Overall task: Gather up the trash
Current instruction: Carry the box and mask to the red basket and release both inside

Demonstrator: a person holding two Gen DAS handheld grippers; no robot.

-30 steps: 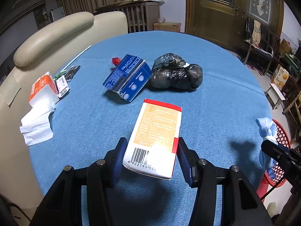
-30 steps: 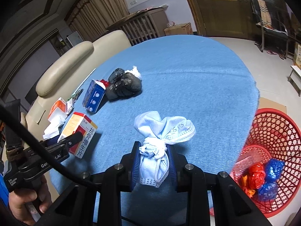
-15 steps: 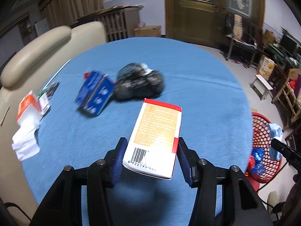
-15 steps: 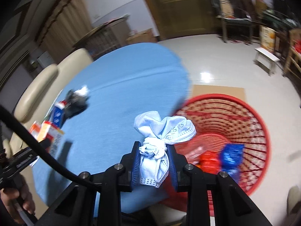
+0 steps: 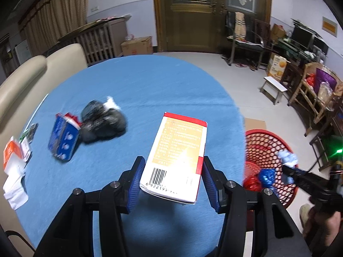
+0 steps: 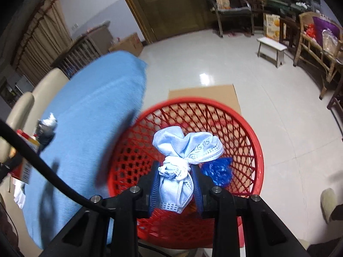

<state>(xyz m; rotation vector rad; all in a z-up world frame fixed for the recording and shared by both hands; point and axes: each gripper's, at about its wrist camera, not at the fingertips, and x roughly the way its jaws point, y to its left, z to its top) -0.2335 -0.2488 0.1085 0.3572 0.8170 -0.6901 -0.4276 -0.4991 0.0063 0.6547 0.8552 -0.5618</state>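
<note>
My left gripper (image 5: 171, 180) is shut on a white, orange and red medicine box (image 5: 175, 156), held above the blue table (image 5: 150, 90) near its right edge. My right gripper (image 6: 175, 182) is shut on a knotted light-blue face mask bundle (image 6: 184, 150) and holds it over the open red mesh basket (image 6: 253, 145). The basket (image 5: 265, 141) stands on the floor to the right of the table, with blue and red wrappers inside. In the left wrist view the right gripper (image 5: 288, 169) and the mask (image 5: 287, 158) show over the basket.
On the table lie a black plastic bag (image 5: 100, 122), a blue carton (image 5: 63, 139), an orange-white pack (image 5: 11, 154) and white tissue (image 5: 14, 188). A beige sofa (image 5: 25, 75) lies behind it. A small white stool (image 5: 274, 86), chairs and cardboard stand on the floor.
Both grippers swung right. The right gripper carried the mask from above the table to over the red basket. The left gripper followed toward the table's right edge, box still held.
</note>
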